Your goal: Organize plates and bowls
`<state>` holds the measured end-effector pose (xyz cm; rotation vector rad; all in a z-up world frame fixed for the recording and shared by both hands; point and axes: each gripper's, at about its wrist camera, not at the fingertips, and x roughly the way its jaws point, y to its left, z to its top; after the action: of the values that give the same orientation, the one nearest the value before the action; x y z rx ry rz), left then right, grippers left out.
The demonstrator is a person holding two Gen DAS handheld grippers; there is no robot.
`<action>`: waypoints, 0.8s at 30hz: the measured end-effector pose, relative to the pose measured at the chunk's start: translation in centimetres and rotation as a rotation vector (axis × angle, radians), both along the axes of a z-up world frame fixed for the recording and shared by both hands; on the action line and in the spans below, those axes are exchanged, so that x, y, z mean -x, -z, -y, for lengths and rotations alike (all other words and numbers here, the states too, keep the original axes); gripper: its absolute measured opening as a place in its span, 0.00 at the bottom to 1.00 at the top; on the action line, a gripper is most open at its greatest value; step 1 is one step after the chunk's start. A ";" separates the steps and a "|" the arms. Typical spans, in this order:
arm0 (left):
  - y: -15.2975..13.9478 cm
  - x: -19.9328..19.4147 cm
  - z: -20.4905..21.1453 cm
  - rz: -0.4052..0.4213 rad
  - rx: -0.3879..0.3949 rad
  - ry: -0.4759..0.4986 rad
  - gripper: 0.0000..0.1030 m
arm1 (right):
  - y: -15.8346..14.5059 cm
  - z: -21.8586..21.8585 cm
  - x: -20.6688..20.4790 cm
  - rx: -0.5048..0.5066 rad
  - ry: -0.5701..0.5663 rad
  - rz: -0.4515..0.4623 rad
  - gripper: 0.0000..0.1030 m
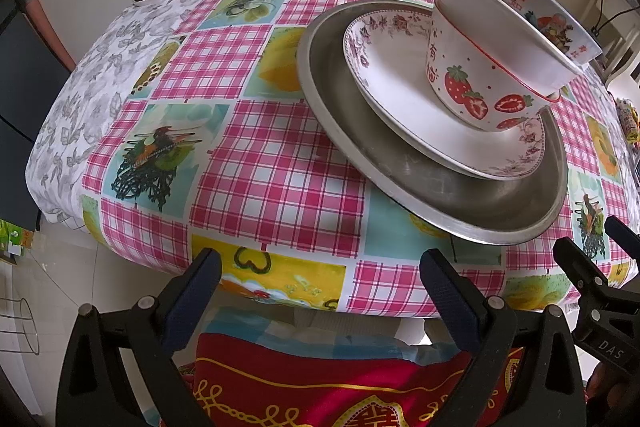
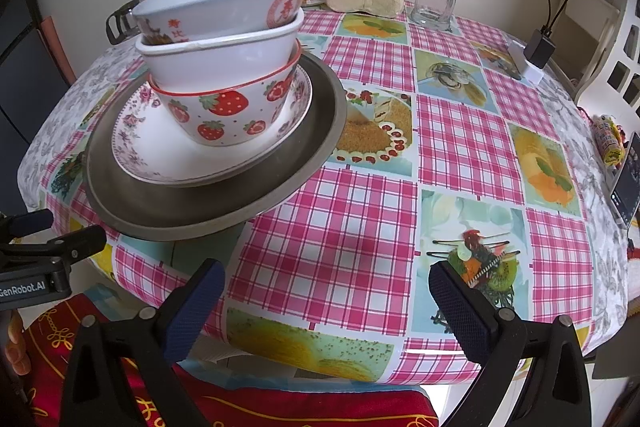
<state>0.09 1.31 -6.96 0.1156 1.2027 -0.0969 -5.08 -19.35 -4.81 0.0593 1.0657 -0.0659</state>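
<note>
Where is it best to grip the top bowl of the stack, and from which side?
Grip the rim of the top bowl, probably from above on the near side. It sits nested and tilted in the white bowl, so only its rim and upper wall are exposed. Both grippers are open.

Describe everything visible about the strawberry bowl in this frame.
The strawberry bowl is a white, glossy, ceramic-looking bowl printed with red strawberries, small red dots and a red rim line; the left wrist view also shows red Chinese characters on its side. It stands upright on the floral plate, which sits in the metal tray. A plain white bowl is nested inside it, hiding its interior. Neither gripper touches it.
</note>
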 end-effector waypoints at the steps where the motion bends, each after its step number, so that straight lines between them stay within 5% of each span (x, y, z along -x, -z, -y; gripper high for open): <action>1: 0.0 0.0 0.0 0.000 0.000 0.000 0.96 | 0.0 0.0 0.0 0.000 0.000 0.000 1.00; 24: 0.0 0.0 0.0 0.003 -0.003 0.001 0.96 | 0.2 0.2 0.1 0.000 0.006 -0.006 1.00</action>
<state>0.07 1.32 -6.96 0.1186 1.1993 -0.0960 -5.16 -19.55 -5.00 0.0620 1.0719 -0.0713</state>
